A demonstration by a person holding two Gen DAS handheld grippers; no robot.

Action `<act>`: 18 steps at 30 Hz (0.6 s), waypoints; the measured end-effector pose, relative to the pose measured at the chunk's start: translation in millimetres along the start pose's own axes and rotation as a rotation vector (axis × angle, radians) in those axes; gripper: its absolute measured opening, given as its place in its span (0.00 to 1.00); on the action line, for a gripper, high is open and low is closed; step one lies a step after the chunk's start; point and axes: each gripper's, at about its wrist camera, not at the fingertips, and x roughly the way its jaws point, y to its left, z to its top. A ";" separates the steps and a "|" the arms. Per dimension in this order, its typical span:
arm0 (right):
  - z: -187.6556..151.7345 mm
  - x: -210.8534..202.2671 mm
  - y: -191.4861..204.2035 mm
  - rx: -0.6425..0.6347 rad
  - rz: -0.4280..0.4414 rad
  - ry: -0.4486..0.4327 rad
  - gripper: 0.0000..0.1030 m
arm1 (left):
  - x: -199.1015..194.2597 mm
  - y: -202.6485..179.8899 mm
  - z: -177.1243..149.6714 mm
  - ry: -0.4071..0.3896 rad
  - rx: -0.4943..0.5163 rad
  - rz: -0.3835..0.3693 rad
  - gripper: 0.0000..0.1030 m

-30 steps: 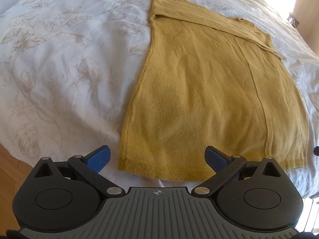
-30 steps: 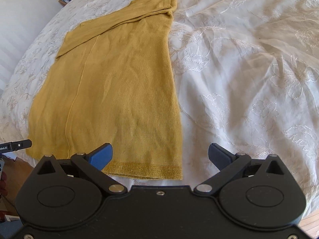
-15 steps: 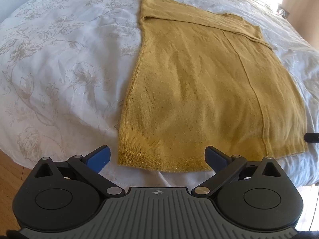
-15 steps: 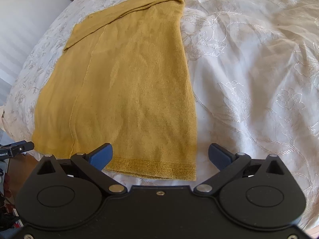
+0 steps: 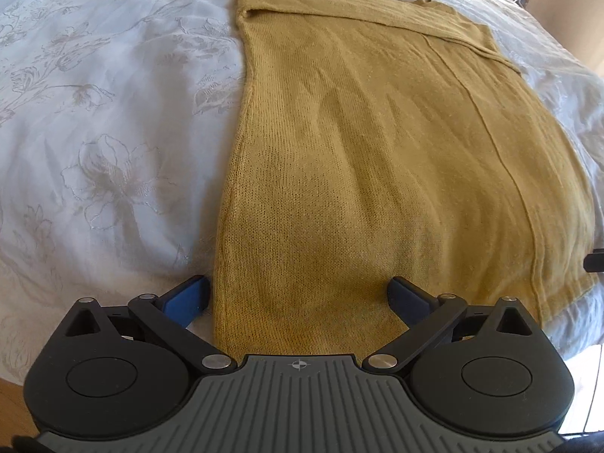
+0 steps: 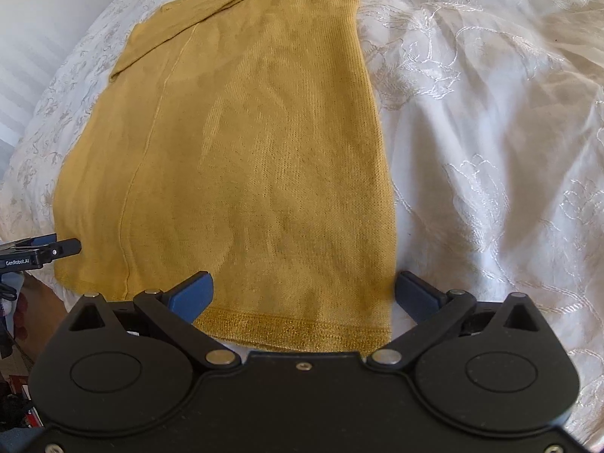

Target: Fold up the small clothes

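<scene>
A mustard-yellow knit garment (image 5: 377, 158) lies flat on the white bedspread, its sleeves folded across the far end. In the left wrist view my left gripper (image 5: 298, 298) is open and straddles the garment's near left corner, the hem running between its blue fingertips (image 5: 188, 296). In the right wrist view the same garment (image 6: 256, 143) fills the middle. My right gripper (image 6: 304, 292) is open over the near right corner, with the ribbed hem (image 6: 294, 326) between its fingers. Neither gripper holds cloth.
The white bedspread (image 5: 94, 132) with embroidered flowers spreads to both sides and is wrinkled on the right (image 6: 490, 132). The left gripper's tip (image 6: 41, 251) shows at the right wrist view's left edge. Wooden floor (image 5: 11, 404) lies below the bed's edge.
Both grippers moved forward and down toward the garment's near hem. The hem now sits between each pair of open fingers. The garment has not shifted.
</scene>
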 end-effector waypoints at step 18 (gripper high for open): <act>-1.1 4.9 -4.1 0.007 0.008 0.029 1.00 | 4.7 11.1 -1.6 0.019 -0.048 -0.039 0.96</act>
